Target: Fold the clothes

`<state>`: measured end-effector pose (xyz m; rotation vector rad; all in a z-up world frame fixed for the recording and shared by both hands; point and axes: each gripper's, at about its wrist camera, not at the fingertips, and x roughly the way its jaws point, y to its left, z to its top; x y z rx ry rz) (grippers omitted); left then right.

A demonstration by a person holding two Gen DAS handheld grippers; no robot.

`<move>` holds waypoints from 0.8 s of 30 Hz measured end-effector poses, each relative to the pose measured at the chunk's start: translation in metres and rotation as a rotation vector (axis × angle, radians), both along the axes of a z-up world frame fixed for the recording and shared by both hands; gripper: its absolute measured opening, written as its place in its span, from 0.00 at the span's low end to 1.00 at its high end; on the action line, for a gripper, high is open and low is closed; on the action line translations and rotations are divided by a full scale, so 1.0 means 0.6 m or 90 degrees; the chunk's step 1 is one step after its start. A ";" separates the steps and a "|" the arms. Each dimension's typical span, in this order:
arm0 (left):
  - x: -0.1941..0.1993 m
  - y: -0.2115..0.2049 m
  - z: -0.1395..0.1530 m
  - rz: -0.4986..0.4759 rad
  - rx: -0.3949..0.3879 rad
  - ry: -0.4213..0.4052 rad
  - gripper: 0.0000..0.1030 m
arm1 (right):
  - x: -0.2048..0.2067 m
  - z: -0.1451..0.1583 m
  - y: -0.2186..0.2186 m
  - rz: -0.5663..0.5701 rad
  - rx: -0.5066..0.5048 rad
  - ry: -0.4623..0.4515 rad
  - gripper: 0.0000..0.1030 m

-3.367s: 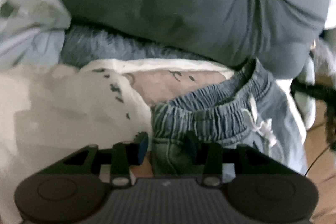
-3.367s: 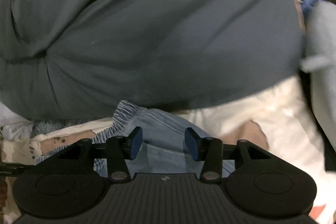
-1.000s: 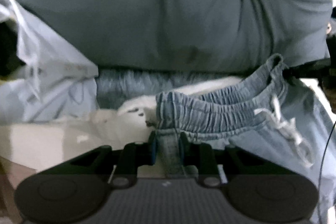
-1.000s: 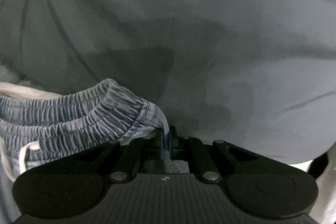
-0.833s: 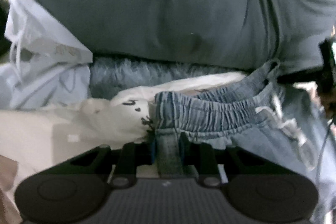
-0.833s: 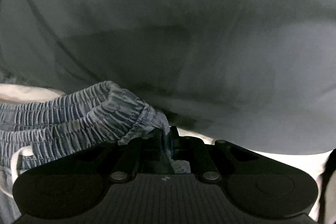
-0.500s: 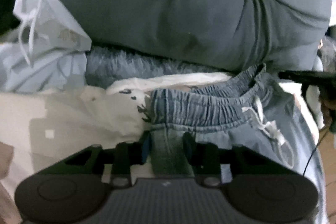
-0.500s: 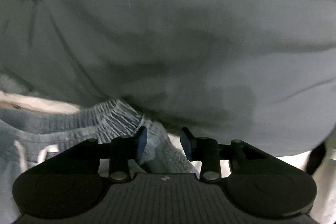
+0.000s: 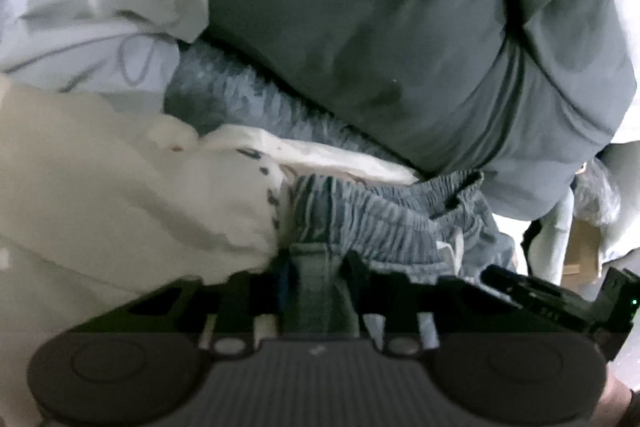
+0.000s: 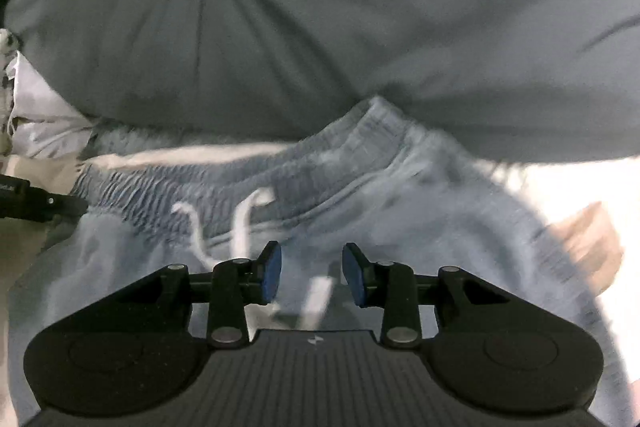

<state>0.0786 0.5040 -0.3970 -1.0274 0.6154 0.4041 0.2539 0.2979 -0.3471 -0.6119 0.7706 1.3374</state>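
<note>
Two hand-held grippers worked at a pair of blue shorts on a heap of laundry.

The left gripper (image 9: 316,281), jaws closing, pinched a fold of the shorts (image 9: 384,223) just below the gathered waistband. The right gripper (image 10: 311,275) hung partly open over the shorts' front, nothing between its pads, beside the white drawstring (image 10: 244,223); a grey pillow (image 10: 320,27) lay behind.

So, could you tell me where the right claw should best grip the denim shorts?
Probably the free end of the elastic waistband, coming from the near side over the shorts. It rises as a thick ridge, opposite the end in the left claw; the right claw is open.
</note>
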 end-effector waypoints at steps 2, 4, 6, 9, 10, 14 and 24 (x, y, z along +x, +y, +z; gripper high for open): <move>0.001 -0.005 0.014 -0.003 0.040 0.019 0.22 | -0.012 -0.015 0.002 -0.007 -0.001 0.014 0.40; 0.004 -0.013 0.036 -0.012 0.088 0.041 0.22 | -0.018 -0.018 0.005 -0.017 0.001 0.027 0.40; 0.005 -0.020 0.057 -0.017 0.129 0.062 0.21 | -0.021 -0.013 0.015 -0.016 0.003 0.017 0.40; -0.009 -0.023 0.077 -0.013 0.148 0.081 0.21 | -0.030 -0.007 0.031 -0.002 0.005 -0.014 0.40; -0.014 -0.023 0.081 -0.012 0.151 0.086 0.21 | -0.032 -0.007 0.036 0.001 0.002 -0.028 0.39; -0.023 -0.023 0.086 -0.014 0.166 0.097 0.20 | -0.019 -0.015 0.050 -0.009 -0.020 -0.048 0.38; 0.018 -0.016 0.051 -0.045 0.166 0.152 0.30 | 0.004 -0.060 0.094 -0.061 -0.044 -0.026 0.40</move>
